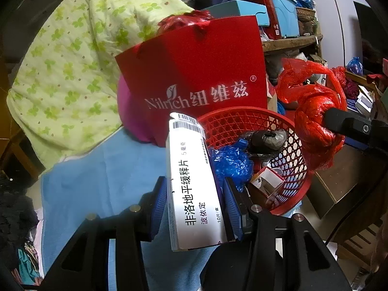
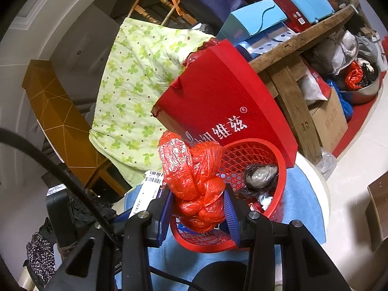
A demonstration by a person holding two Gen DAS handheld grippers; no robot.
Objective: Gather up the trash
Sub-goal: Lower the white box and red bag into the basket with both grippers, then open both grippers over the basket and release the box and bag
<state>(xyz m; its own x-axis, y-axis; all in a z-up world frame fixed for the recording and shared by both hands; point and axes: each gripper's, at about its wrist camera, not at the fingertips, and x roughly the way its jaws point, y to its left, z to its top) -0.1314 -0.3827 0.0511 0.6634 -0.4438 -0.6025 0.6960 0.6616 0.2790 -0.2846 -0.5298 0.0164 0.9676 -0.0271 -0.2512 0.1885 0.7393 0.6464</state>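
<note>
A red mesh basket (image 1: 252, 118) (image 2: 252, 152) stands on a blue cloth, holding a blue plastic bag (image 1: 230, 160), a dark wrapped lump (image 1: 264, 140) (image 2: 260, 174) and a small carton (image 1: 266, 181). My left gripper (image 1: 196, 201) is shut on a white medicine box (image 1: 191, 184), held upright just left of the basket's rim; the same box (image 2: 151, 184) shows at the left in the right wrist view. My right gripper (image 2: 198, 208) is shut on a knotted red plastic bag (image 2: 194, 181) (image 1: 312, 126) over the basket's near rim.
A red paper bag (image 1: 194, 72) (image 2: 223, 101) with white lettering stands right behind the basket. A green flowered quilt (image 1: 72, 68) (image 2: 135, 97) lies to the left. A wooden shelf (image 2: 303, 36) with boxes rises behind, a cardboard box (image 2: 329, 118) below it.
</note>
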